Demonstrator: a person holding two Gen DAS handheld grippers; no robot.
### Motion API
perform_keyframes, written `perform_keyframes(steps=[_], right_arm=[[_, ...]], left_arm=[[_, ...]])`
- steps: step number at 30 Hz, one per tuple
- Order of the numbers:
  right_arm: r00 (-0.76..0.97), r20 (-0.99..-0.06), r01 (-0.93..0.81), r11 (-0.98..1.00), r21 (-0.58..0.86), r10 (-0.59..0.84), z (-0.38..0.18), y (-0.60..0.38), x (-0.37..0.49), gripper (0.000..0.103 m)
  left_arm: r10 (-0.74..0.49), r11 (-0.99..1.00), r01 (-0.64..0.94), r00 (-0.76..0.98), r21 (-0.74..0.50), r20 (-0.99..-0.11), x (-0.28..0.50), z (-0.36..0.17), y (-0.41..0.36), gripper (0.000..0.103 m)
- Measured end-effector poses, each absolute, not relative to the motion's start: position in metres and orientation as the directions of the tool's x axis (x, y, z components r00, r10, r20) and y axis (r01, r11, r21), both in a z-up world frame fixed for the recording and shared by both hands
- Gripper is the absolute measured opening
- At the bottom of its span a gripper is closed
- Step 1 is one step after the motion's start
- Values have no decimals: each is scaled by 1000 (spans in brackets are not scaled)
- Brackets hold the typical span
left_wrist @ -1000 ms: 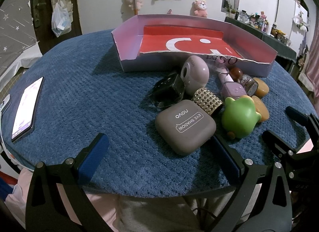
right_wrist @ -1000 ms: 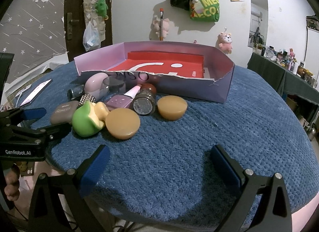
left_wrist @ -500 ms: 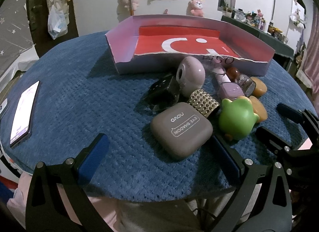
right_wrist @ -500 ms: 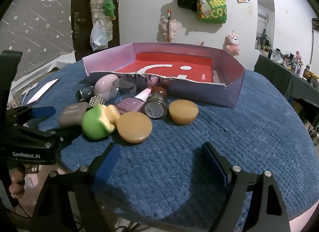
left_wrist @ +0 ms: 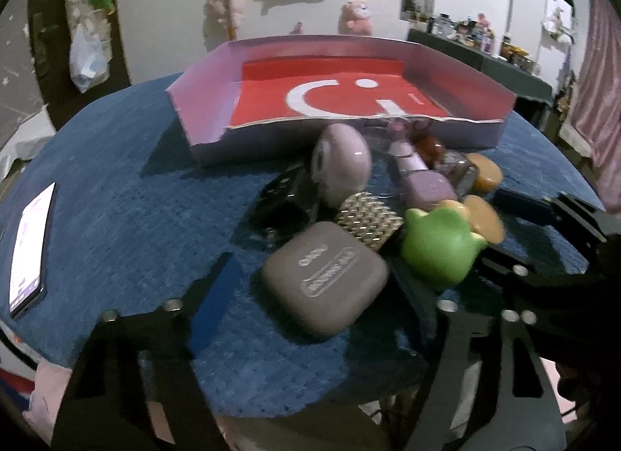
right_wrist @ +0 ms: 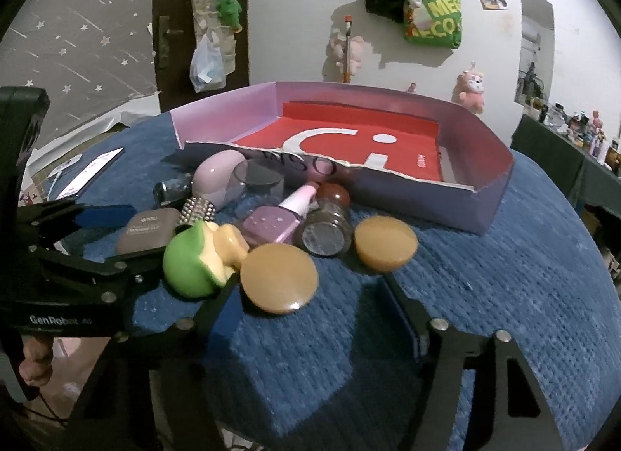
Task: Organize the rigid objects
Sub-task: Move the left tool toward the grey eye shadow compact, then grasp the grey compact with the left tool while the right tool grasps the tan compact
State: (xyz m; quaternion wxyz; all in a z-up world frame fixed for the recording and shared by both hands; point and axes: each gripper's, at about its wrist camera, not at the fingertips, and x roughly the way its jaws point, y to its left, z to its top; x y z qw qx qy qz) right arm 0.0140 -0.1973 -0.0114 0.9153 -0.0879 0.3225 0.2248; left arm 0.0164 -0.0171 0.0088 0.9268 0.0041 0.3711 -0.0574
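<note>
A heap of small items lies on the blue cloth in front of a purple box with a red floor. My left gripper is closing, and the grey eye shadow case sits between its fingers with a gap on the left side. In the right wrist view that left gripper reaches around the case. My right gripper is also closing, and a tan round disc lies between its jaws, clear of the right finger. A green apple toy rests just left of the disc.
The heap also holds a lilac egg-shaped item, a studded silver piece, a black object, a nail polish bottle, a brown-capped jar and a second tan disc. A phone lies at the cloth's left edge.
Both grippers' jaws have narrowed from wide open. The left one now frames the grey case and the right one has edged forward around the tan disc. No item has moved.
</note>
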Motion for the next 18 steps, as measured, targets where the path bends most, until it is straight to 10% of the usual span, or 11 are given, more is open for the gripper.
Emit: perform_keyframes(steps=[8,18], right_arm=[[670,-627,-518,855,-12,397,-10,-189,11,40],[669,-613,-507,861,35,419,0,-198,4,40]], left_arm=[[-134,988,144,691,-45,-710,12,9,-18,59],[-142,985,169,705,-30,-694,-1,15,-19,59]])
